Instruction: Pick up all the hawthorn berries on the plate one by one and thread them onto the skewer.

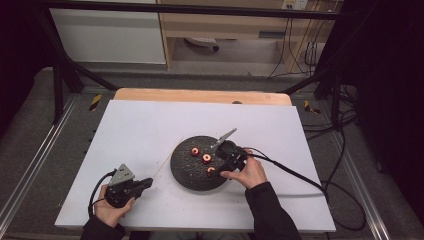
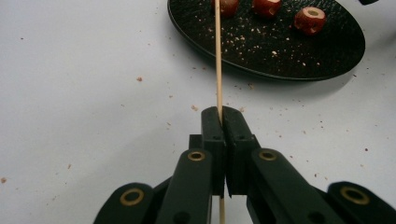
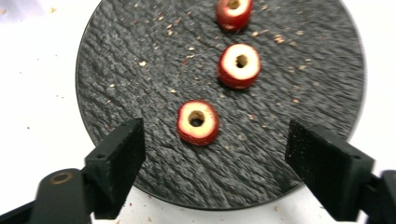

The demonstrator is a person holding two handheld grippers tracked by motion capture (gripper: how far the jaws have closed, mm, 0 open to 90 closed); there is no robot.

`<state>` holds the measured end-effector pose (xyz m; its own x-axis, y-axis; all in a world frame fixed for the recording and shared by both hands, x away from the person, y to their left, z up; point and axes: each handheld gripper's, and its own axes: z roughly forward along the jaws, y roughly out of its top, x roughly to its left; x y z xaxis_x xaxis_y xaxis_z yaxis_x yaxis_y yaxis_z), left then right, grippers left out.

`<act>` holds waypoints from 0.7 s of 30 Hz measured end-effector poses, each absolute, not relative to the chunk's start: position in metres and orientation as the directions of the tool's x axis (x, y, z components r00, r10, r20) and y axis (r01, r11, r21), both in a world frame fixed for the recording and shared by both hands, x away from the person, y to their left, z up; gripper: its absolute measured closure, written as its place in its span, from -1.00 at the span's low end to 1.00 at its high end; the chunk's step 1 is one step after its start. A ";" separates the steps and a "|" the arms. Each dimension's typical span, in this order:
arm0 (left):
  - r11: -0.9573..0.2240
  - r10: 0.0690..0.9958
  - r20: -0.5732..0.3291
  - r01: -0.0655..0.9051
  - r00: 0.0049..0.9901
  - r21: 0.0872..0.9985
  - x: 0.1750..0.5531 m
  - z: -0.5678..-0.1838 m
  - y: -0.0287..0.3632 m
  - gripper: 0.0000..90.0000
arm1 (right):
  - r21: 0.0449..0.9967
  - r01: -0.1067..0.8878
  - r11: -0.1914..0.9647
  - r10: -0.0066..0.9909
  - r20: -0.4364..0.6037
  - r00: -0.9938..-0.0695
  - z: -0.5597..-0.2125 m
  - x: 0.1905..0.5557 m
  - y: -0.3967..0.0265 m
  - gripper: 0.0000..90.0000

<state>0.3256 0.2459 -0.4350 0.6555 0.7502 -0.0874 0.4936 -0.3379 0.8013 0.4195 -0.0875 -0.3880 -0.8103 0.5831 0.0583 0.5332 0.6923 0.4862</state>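
On the white tabletop [image 1: 150,125], my left tool [image 2: 223,122] pinches the skewer [image 2: 217,56]; right tool [image 3: 212,149] gapes, empty, around a fruit ring [image 3: 197,122] (may skid on closing).

High view: fixed overhead on person's side, faces fwd and down, far off, takes in whole white table [image 1: 150,130]. Left gripper view: low, near the table, looks along its claw toward black round plate [image 2: 280,51]. Right gripper view: close above, straight down. All three share plate w/ cored fruit pieces [image 3: 197,122].
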 end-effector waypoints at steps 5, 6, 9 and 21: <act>-0.338 0.751 -0.087 0.494 0.655 0.801 0.326 -0.435 0.246 0.96 | 0.454 0.529 0.717 0.568 0.061 -0.821 -0.390 0.424 -0.079 -0.29; -0.338 0.751 -0.087 0.494 0.654 0.801 0.326 -0.435 0.246 0.96 | 0.439 0.525 0.729 0.558 0.063 -0.827 -0.391 0.426 -0.076 -0.20; -0.338 0.752 -0.087 0.495 0.654 0.800 0.325 -0.435 0.246 0.96 | 0.412 0.530 0.741 0.555 0.067 -0.829 -0.393 0.428 -0.073 -0.15; -0.349 0.750 -0.077 0.493 0.657 0.797 0.325 -0.435 0.245 0.96 | 0.340 0.536 0.772 0.539 0.097 -0.837 -0.403 0.437 -0.063 0.24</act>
